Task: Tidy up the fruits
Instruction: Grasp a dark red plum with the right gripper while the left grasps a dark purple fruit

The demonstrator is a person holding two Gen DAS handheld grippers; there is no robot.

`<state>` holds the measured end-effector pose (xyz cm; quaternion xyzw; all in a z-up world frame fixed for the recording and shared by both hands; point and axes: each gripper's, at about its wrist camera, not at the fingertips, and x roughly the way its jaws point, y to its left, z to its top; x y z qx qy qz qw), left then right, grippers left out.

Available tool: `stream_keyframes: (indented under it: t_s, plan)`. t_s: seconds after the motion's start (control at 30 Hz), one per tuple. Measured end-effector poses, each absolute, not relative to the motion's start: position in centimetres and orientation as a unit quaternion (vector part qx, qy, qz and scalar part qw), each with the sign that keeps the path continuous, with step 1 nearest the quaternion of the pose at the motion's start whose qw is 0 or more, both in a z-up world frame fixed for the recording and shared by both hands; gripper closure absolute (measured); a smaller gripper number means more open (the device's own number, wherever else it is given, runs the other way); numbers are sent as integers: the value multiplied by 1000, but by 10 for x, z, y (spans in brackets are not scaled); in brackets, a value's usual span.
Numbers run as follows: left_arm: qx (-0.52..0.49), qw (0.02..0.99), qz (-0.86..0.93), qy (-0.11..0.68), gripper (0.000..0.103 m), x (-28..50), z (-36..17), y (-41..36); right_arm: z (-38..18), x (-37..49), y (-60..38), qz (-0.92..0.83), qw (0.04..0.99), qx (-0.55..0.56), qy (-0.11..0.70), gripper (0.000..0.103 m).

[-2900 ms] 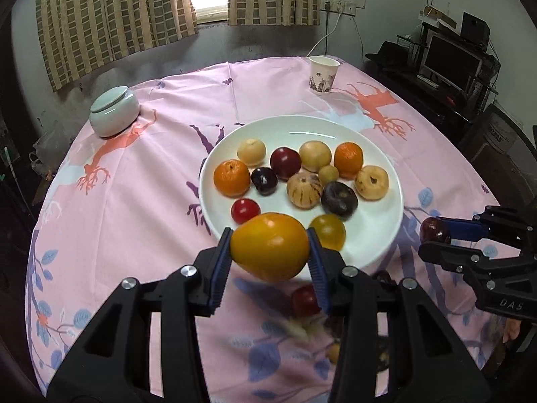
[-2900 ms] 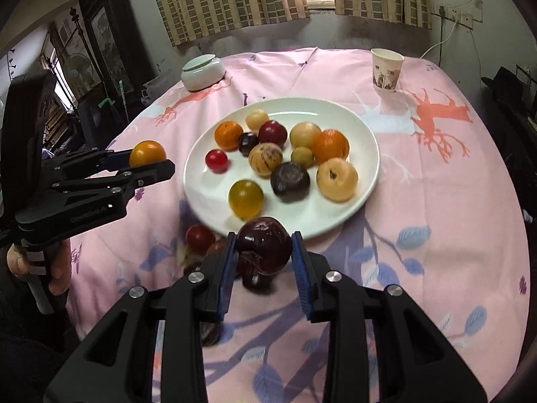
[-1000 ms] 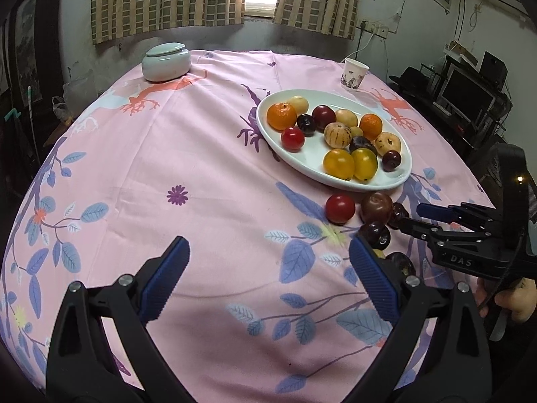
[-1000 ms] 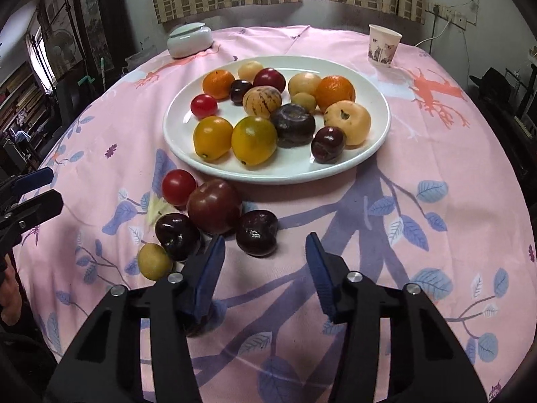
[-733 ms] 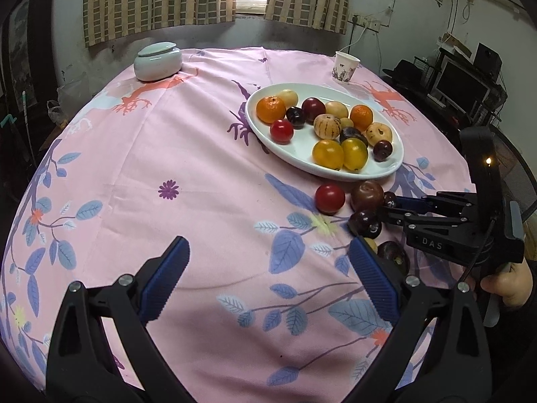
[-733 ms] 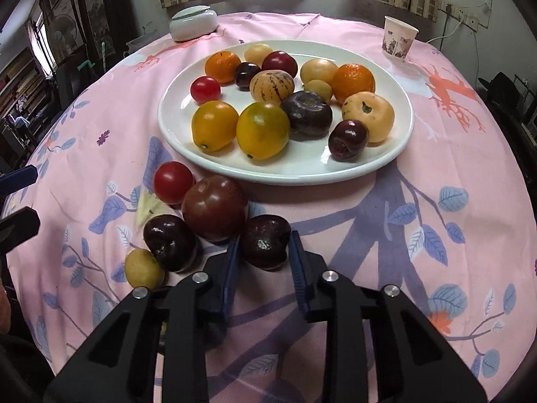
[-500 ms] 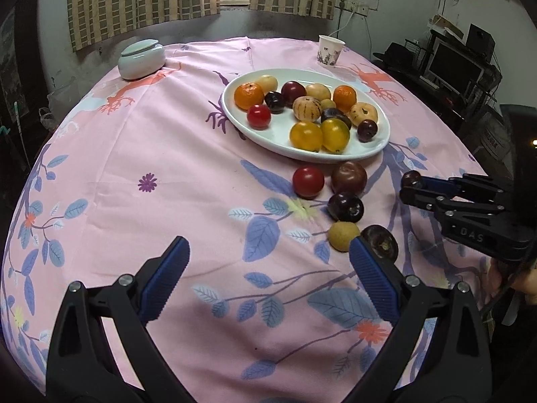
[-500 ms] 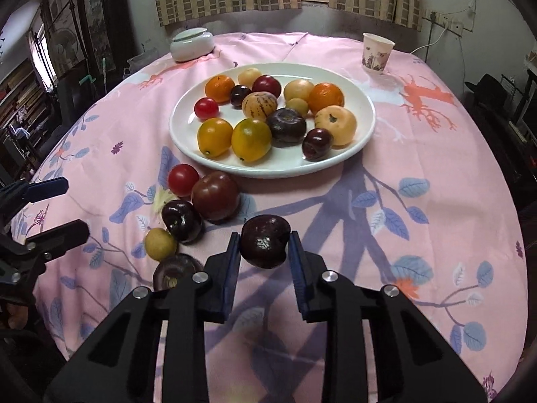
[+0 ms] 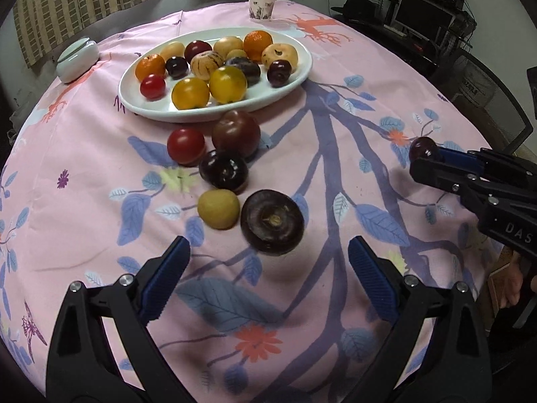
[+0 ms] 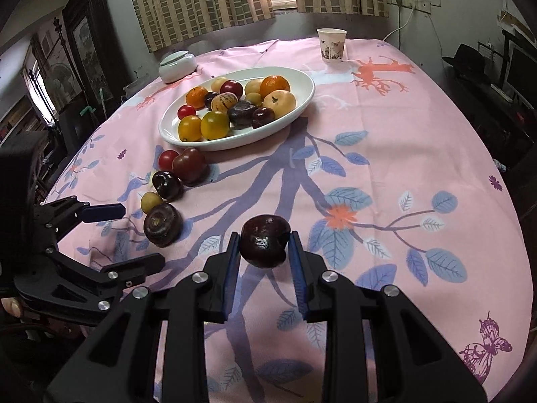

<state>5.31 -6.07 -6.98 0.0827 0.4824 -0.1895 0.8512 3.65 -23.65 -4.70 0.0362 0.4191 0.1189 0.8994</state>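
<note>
A white oval plate [image 9: 298,77] [image 10: 302,107] holds several fruits. In front of it, several loose fruits lie on the pink cloth: a red tomato [image 9: 185,145], a large dark tomato [image 9: 236,133], a dark plum [image 9: 224,171], a small yellow fruit [image 9: 218,208] and a dark round fruit [image 9: 272,222] [image 10: 162,223]. My left gripper [image 9: 268,277] is open and empty, just short of the dark round fruit. My right gripper [image 10: 265,247] is shut on a dark plum [image 10: 265,241] [image 9: 423,147], held above the cloth to the right of the loose fruits.
A paper cup [image 10: 331,45] and a white lidded jar [image 10: 177,66] stand at the far side of the table. A chair and a desk with a monitor [image 9: 423,16] stand beyond the right edge. The cloth drops off at the near edge.
My right gripper closed on a dark plum from the loose group and lifted it back to the right. My left gripper, open, moved in toward the loose fruits.
</note>
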Motion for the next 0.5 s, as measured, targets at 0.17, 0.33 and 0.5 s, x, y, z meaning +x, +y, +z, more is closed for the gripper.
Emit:
stream_keyframes:
  t_s: [0.17,0.33,0.5]
  plan:
    - [73,846,-170,500,19,64,-84,-67,-44,32,-245,127,902,51,411,73]
    - [78,858,-143,486,32,69,-84,-70,-45,31,-252,128,901,65,410,73]
    - [72,858,-146,487,48,67,-81,-63,-44,33,-249,134,899,69,411,73]
